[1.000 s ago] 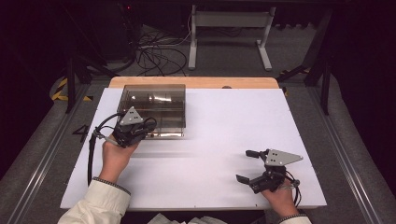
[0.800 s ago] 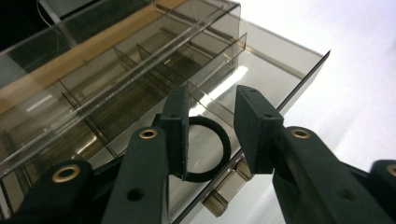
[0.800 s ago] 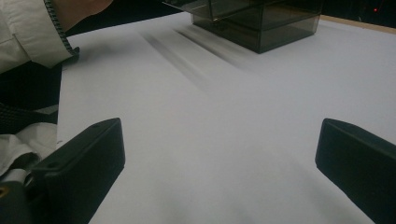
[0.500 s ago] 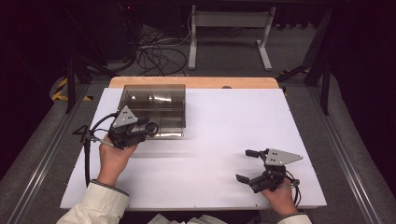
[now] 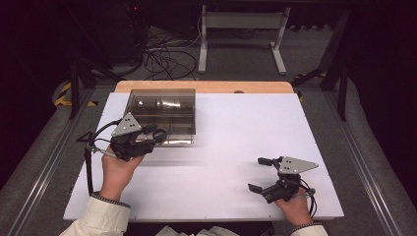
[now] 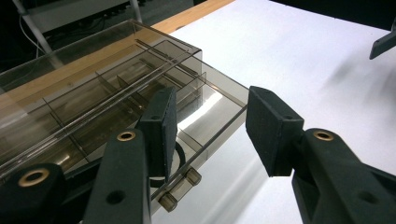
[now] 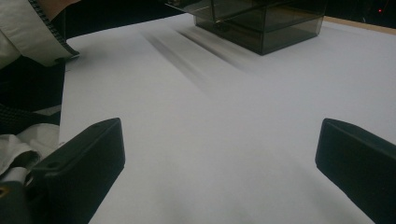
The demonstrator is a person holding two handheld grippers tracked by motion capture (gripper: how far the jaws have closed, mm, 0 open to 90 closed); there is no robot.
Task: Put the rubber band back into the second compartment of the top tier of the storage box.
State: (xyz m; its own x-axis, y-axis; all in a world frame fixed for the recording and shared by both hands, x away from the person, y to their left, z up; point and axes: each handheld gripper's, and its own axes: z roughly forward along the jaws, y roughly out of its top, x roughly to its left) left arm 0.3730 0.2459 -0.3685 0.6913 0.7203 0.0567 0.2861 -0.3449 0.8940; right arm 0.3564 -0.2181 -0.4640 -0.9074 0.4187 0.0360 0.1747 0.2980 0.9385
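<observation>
Where white sheet (image 5: pixel 231 147) meets the table's far-left wooden edge (image 5: pixel 206 87): smoky clear plastic box (image 5: pixel 162 115), rectangular, thin dividers inside. Left gripper (image 6: pixel 210 126) over its near-left corner, jaws just been opening, gritty black pads apart, one over the box, pinching nothing. Right gripper (image 5: pixel 263 174) near the near-right corner, spread wide.

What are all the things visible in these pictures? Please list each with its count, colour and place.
compartment box: one, smoky clear plastic, far left of the sheet
white sheet: one, covers the tabletop
wooden table edge: one, light brown, far side
metal stand: one, grey, on the floor behind
cables: several, black, floor behind
left gripper: one, black, jaws just opening, apart at the box's near corner
right gripper: one, black, jaws wide apart over bare sheet, near right
</observation>
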